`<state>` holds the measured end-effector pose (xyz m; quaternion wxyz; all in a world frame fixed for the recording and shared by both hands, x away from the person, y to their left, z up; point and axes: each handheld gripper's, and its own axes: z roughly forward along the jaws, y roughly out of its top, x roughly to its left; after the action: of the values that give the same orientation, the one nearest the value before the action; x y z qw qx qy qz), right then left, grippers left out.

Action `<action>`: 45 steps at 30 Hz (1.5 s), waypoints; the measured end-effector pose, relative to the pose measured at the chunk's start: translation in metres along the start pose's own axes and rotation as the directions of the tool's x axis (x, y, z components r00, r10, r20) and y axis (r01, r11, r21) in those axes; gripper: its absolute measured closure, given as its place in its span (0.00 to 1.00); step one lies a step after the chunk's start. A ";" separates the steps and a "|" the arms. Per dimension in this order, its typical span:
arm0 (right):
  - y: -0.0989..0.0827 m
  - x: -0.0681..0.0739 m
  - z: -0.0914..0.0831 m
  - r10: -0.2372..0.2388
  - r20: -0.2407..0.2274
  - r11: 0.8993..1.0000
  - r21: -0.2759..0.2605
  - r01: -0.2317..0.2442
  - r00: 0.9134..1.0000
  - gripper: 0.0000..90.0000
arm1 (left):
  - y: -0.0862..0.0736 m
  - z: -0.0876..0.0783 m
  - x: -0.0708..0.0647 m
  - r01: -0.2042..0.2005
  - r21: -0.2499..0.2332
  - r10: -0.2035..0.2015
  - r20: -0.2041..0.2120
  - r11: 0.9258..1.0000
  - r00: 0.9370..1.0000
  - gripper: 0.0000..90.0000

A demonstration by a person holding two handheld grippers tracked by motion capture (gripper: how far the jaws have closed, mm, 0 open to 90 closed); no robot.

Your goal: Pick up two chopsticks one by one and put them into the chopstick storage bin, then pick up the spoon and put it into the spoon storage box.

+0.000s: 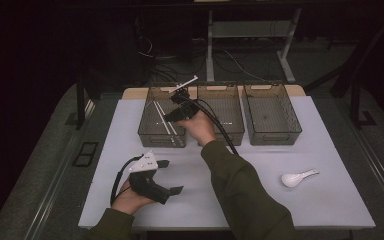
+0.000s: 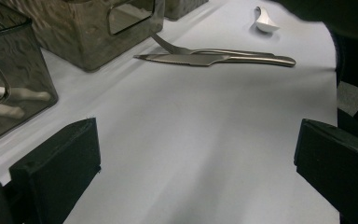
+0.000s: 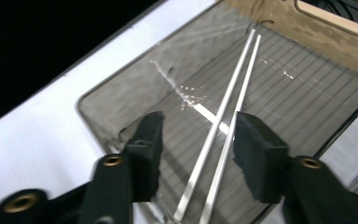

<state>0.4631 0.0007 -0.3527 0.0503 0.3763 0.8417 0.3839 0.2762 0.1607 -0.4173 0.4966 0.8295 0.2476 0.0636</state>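
Observation:
Two silver chopsticks point(image 3: 223, 135) lie side by side on the floor of the leftmost dark see-through bin point(image 3: 121, 93). My right gripper point(image 3: 198, 123) hovers over that bin with its jaws open, the chopsticks showing in the gap below them. In the high view the right hand holds this gripper point(image 1: 179, 107) above the bin point(image 1: 145, 125), where the chopsticks point(image 1: 161, 119) show as pale lines. My left gripper point(image 1: 171, 176) rests low at the front left of the table, jaws wide open point(image 2: 196, 140) and holding nothing.
A steel knife point(image 2: 205, 59) and fork point(image 2: 177, 48) lie together on the white table ahead of the left gripper. A white spoon point(image 1: 296, 178) sits at the right. The middle bin point(image 1: 225, 107) and right bin point(image 1: 272, 112) stand in the back row.

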 end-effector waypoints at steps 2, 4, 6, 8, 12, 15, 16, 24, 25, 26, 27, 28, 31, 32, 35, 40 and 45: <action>-0.002 -0.001 -0.008 -0.010 -0.027 1.000 -0.009 0.010 1.000 0.54 | 0.000 0.000 0.000 -0.001 0.004 0.001 0.000 1.000 1.000 0.00; -0.004 -0.002 -0.016 -0.020 -0.039 1.000 -0.013 0.019 0.999 0.52 | 0.000 -0.001 0.000 -0.001 0.003 0.001 -0.001 1.000 1.000 0.00; -0.009 -0.004 -0.024 -0.030 -0.040 0.999 -0.018 0.029 0.999 0.47 | 0.000 -0.001 0.001 -0.006 0.004 0.006 -0.002 1.000 1.000 0.00; -0.015 -0.009 -0.032 -0.038 -0.057 0.999 -0.026 0.036 0.998 0.47 | -0.001 -0.001 0.002 0.000 0.003 0.000 -0.002 1.000 1.000 0.00; -0.029 -0.019 -0.047 -0.056 -0.080 0.998 -0.044 0.053 0.995 0.42 | -0.001 0.000 0.003 0.000 0.005 0.000 -0.003 1.000 1.000 0.00; -0.041 -0.026 -0.061 -0.064 -0.090 0.996 -0.068 0.058 0.994 0.41 | -0.001 0.000 0.003 -0.002 0.009 0.002 -0.005 1.000 1.000 0.00; -0.045 -0.029 -0.065 -0.066 -0.094 0.995 -0.076 0.059 0.993 0.41 | -0.002 0.000 0.003 0.000 0.008 0.000 -0.006 1.000 1.000 0.00; -0.075 -0.042 -0.097 -0.099 -0.118 0.989 -0.118 0.085 0.988 0.40 | -0.001 0.001 0.002 0.007 0.016 -0.007 -0.011 1.000 1.000 0.00; -0.078 -0.043 -0.100 -0.100 -0.124 0.989 -0.120 0.085 0.987 0.40 | -0.001 0.001 0.002 0.006 0.017 -0.006 -0.011 1.000 1.000 0.00; -0.082 -0.043 -0.103 -0.104 -0.129 0.989 -0.121 0.089 0.986 0.40 | -0.002 0.001 0.001 0.006 0.015 -0.006 -0.012 1.000 1.000 0.00; -0.086 -0.044 -0.107 -0.112 -0.128 0.989 -0.115 0.097 0.986 0.40 | -0.002 0.001 0.001 0.008 0.016 -0.007 -0.013 1.000 1.000 0.00; -0.089 -0.044 -0.109 -0.121 -0.125 0.988 -0.114 0.107 0.985 0.40 | -0.002 0.001 0.001 0.008 0.017 -0.007 -0.013 1.000 1.000 0.00; -0.102 -0.048 -0.117 -0.125 -0.127 0.987 -0.121 0.110 0.984 0.40 | -0.002 0.001 0.001 0.001 0.020 0.000 -0.014 1.000 1.000 0.00; -0.104 -0.049 -0.119 -0.128 -0.127 0.986 -0.123 0.112 0.984 0.40 | -0.002 0.002 0.001 0.005 0.017 -0.004 -0.015 1.000 1.000 0.00; -0.117 -0.056 -0.126 -0.123 -0.125 0.986 -0.132 0.106 0.984 0.39 | -0.002 0.002 0.001 0.008 0.016 -0.008 -0.018 1.000 1.000 0.00; -0.135 -0.064 -0.140 -0.109 -0.118 0.984 -0.151 0.091 0.987 0.39 | -0.002 0.001 0.002 0.007 0.019 -0.007 -0.022 1.000 1.000 0.00; -0.153 -0.071 -0.158 -0.114 -0.111 0.982 -0.160 0.096 0.987 0.39 | -0.003 0.000 0.003 0.012 0.017 -0.011 -0.024 1.000 1.000 0.00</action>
<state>0.3634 -0.2074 -0.3616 0.0489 0.3025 0.8298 0.4664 0.2778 0.1629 -0.4202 0.4867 0.8316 0.2588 0.0684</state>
